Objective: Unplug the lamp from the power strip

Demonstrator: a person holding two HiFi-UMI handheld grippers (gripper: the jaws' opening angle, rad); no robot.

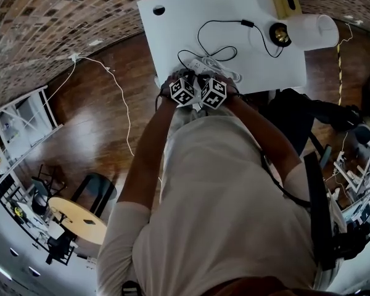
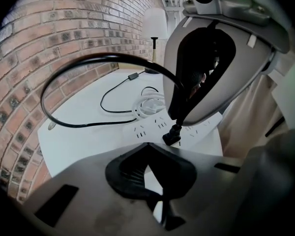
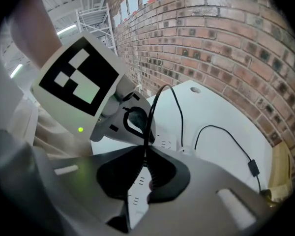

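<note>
Holds both arms stretched forward and pitched steeply down, with two grippers, left gripper (image 2: 148, 151) and right gripper (image 3: 145, 154), side by side over the table's (image 1: 172, 36) near edge. Pinches the one black cord (image 2: 103, 57) in the right gripper just above the plug (image 2: 171, 137), at the single power strip (image 2: 150, 128) by that edge; shuts the left gripper on nothing visible. Shows one lamp (image 1: 314, 29) upright at the far right corner.

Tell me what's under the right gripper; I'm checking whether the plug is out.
The black plug sits at the white power strip, below the cord that the right gripper pinches. Its prongs are covered, so whether it is out cannot be told.
</note>
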